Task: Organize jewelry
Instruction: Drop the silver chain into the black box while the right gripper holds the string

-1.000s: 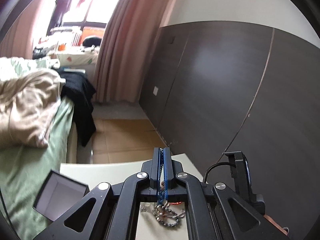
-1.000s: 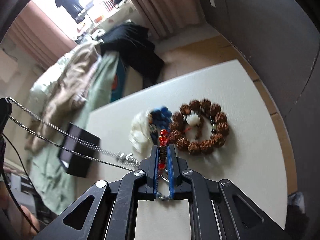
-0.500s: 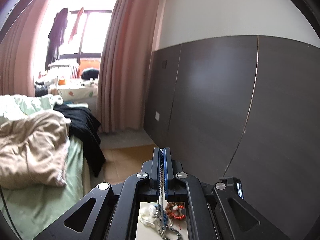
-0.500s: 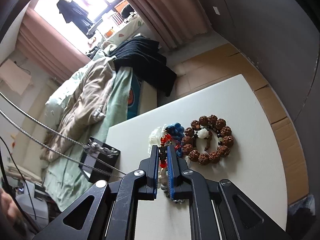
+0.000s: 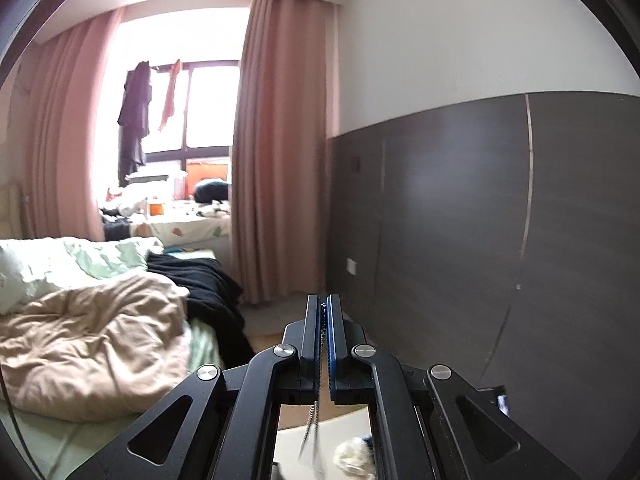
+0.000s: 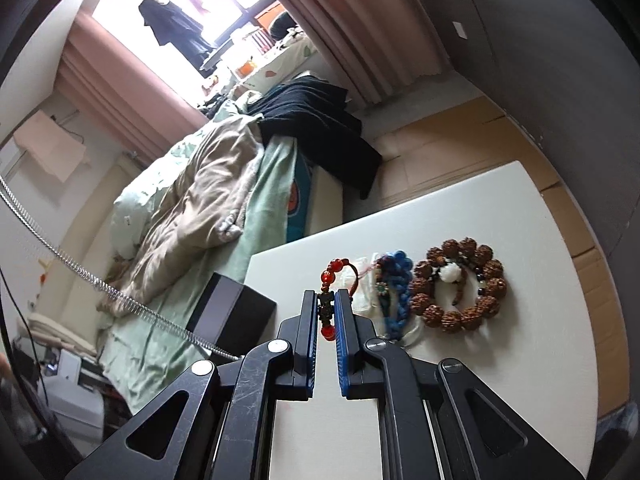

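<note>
My left gripper (image 5: 323,306) is shut on a silver chain (image 5: 313,420), which hangs down between its arms, blurred. It points nearly level, high above the table. The same silver chain (image 6: 120,296) stretches taut from the upper left across the right wrist view. My right gripper (image 6: 327,300) is shut on a red bead bracelet (image 6: 334,270) with a dark charm, held just above the white table (image 6: 520,360). On the table lie a blue bead bracelet (image 6: 400,280), a brown seed bracelet (image 6: 460,284) and a white piece (image 6: 366,300). An open black box (image 6: 230,312) sits at the table's left edge.
A bed with beige and green bedding (image 6: 192,216) and dark clothes (image 6: 320,120) lies left of the table. A dark panelled wall (image 5: 480,240) runs on the right. Pink curtains (image 5: 280,160) frame a bright window. Cardboard (image 6: 460,152) covers the floor beyond the table.
My left gripper has risen and tilted up, so the table has dropped out of its view, and the chain now stretches longer. My right gripper lifted slightly with the red bracelet.
</note>
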`<state>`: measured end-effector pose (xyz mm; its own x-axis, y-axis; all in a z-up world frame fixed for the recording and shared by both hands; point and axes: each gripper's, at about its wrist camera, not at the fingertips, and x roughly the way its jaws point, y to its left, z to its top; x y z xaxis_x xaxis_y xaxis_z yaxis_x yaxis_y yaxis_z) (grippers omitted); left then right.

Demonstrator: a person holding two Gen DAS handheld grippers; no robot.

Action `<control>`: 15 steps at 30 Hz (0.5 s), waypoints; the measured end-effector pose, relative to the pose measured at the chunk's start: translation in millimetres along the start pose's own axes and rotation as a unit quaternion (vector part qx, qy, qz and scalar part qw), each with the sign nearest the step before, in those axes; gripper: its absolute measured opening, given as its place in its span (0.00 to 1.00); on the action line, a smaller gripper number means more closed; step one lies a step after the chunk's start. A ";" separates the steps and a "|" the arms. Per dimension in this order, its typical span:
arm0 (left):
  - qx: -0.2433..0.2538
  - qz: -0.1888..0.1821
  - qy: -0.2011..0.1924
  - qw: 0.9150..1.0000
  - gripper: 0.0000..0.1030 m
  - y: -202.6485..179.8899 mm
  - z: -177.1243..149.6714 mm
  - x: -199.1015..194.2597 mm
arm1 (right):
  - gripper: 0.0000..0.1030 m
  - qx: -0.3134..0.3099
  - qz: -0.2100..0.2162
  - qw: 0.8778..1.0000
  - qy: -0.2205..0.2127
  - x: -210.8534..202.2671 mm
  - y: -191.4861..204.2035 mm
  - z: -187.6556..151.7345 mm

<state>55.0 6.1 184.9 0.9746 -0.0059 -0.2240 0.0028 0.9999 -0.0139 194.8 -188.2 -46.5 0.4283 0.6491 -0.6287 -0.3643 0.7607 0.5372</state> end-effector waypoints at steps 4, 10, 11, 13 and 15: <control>-0.005 0.022 0.007 1.000 0.02 20.9 -1.8 2.8 | 0.09 -0.004 0.003 1.000 0.006 4.2 4.5 -2.3; -0.002 0.047 -0.007 0.999 0.02 42.5 11.2 -6.9 | 0.10 -0.006 -0.003 1.000 0.012 10.1 8.2 -3.1; 0.000 0.050 -0.011 0.999 0.02 45.2 15.0 -8.3 | 0.10 -0.005 -0.003 1.000 0.014 10.9 8.8 -3.5; 0.007 0.057 -0.015 0.998 0.02 49.0 20.5 -8.1 | 0.10 -0.004 -0.004 1.000 0.016 13.1 9.4 -4.2; 0.009 0.062 -0.017 0.998 0.02 52.1 23.8 -6.2 | 0.10 -0.005 -0.003 1.000 0.016 14.0 10.2 -4.1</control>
<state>54.4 58.6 208.8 0.9748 0.1177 -0.1897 -0.1143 0.9930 0.0287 193.7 -171.3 -52.1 0.4037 0.6443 -0.6496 -0.3701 0.7643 0.5281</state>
